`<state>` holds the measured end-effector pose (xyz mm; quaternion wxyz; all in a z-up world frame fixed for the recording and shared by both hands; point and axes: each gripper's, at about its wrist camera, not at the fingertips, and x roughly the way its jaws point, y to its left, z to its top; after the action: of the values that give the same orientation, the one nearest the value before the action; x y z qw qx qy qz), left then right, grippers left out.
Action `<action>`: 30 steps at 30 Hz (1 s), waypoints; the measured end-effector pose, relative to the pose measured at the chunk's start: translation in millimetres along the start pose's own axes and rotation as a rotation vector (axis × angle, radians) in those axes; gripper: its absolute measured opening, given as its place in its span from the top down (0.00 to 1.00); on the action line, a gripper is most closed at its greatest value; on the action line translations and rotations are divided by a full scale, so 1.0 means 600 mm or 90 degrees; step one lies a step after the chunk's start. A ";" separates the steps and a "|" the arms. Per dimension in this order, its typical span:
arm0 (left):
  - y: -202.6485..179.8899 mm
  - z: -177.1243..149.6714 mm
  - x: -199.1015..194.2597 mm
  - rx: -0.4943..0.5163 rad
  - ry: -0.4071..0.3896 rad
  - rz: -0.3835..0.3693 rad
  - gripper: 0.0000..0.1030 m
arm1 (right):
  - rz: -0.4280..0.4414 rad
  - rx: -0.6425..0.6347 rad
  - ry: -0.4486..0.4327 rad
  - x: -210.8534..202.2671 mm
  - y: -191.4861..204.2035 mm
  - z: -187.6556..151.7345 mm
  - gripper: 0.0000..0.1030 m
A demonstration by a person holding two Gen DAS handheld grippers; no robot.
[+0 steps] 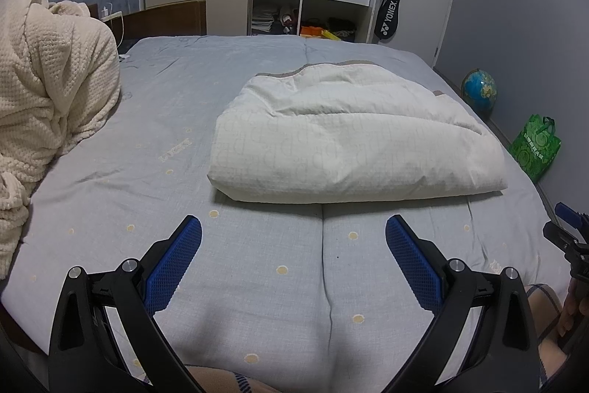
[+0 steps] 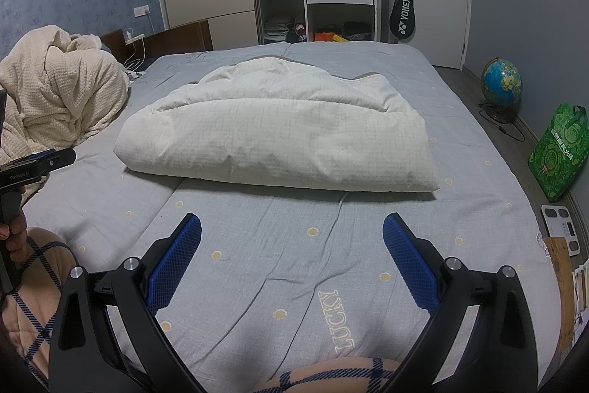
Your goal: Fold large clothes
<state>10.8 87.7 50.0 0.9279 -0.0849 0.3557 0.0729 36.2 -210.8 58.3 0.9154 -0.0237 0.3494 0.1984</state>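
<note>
The puffy cream quilt with a faint grid print (image 1: 353, 139) lies already folded into a thick bundle on the grey dotted bed (image 1: 257, 267), ahead of both hand-held grippers. The left hand-held gripper (image 1: 293, 238) and right hand-held gripper (image 2: 292, 236) hover with jaws wide, empty; the crumpled cream waffle-knit blanket (image 1: 51, 91), beyond the left one, looks unfolded. Only the right view shows a white bathroom scale (image 2: 561, 227).

"LUCKY" is stitched on the grey bedsheet (image 2: 336, 323), "YONEX" marks the black racket bag (image 2: 404, 13), and "GenRobot.AI" the left gripper (image 2: 22, 176).
</note>
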 end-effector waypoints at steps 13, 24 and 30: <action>0.002 -0.001 0.000 0.017 0.001 -0.007 0.06 | 0.000 0.000 -0.001 0.002 -0.003 -0.001 0.08; 0.008 0.003 0.002 0.010 0.006 0.001 0.06 | 0.000 -0.003 0.000 0.001 -0.003 -0.001 0.08; 0.007 0.004 0.003 0.009 0.006 0.001 0.06 | 0.000 -0.003 0.000 0.001 -0.003 0.000 0.08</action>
<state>12.7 92.4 49.8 0.9267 -0.0781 0.3607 0.0705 37.2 -212.1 57.7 0.9154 -0.0255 0.3488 0.1994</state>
